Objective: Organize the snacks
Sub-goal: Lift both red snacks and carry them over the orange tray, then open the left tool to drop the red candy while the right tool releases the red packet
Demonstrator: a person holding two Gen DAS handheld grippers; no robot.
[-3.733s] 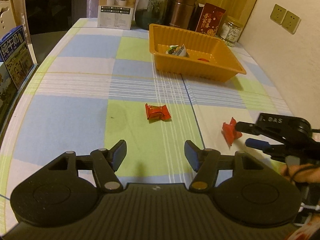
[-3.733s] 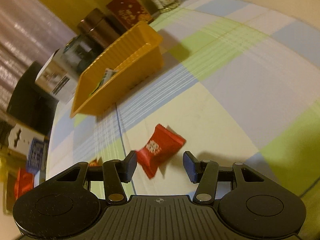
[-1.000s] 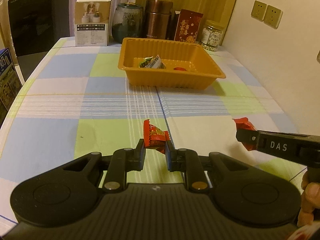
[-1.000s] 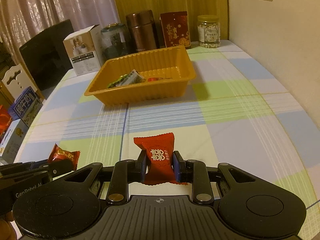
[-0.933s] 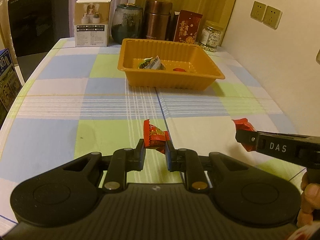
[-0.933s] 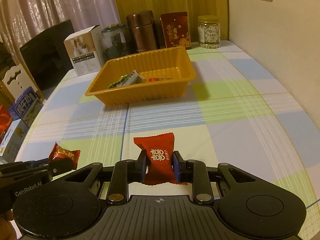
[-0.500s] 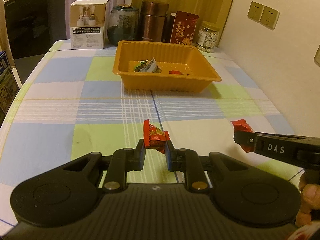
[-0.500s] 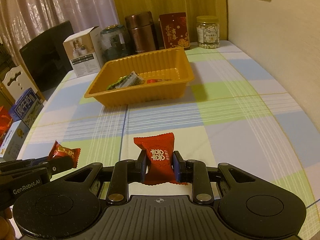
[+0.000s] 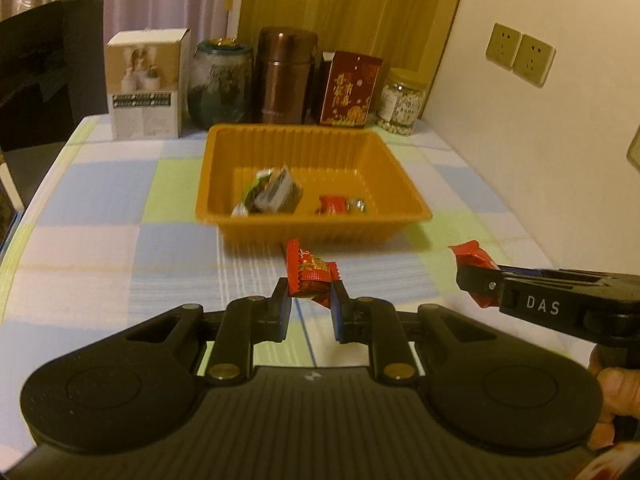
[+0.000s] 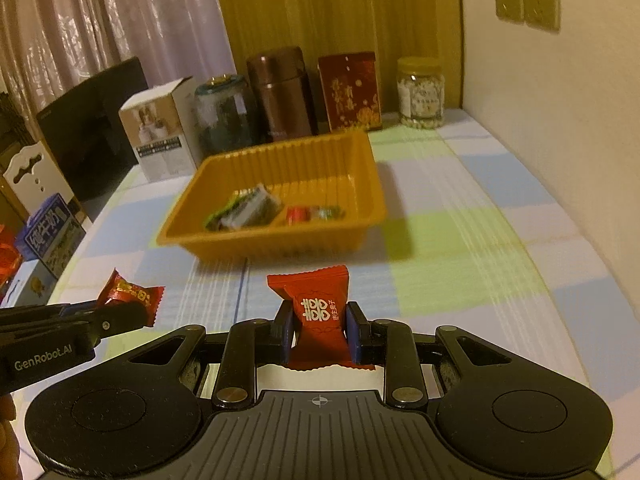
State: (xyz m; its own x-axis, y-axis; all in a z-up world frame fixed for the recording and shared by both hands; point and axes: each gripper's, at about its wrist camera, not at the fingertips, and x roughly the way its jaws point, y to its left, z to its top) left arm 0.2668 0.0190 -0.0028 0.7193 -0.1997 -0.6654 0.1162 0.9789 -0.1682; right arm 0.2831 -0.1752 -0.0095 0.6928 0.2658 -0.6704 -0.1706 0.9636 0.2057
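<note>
Left hand-held gripper (image 9: 309,305) pinches a small red-orange wrapped candy (image 9: 310,279); right hand-held gripper (image 10: 319,334) clamps a red foil snack packet (image 10: 318,312). Ribbed orange plastic tray (image 9: 308,146), frame centre: contents blurred, larger than 0.5 s ago. Checked tabletop (image 9: 100,216) below.

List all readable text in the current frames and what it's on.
"DAS": side of the right claw.
"GenRobot.AI": side of the left claw.
"囍", white: red packet in the right claw; small characters beside it unreadable.
Gold print on the candy in the left claw: blurred.
Red box, white box, blue carton, jar label: print too blurred to read.
</note>
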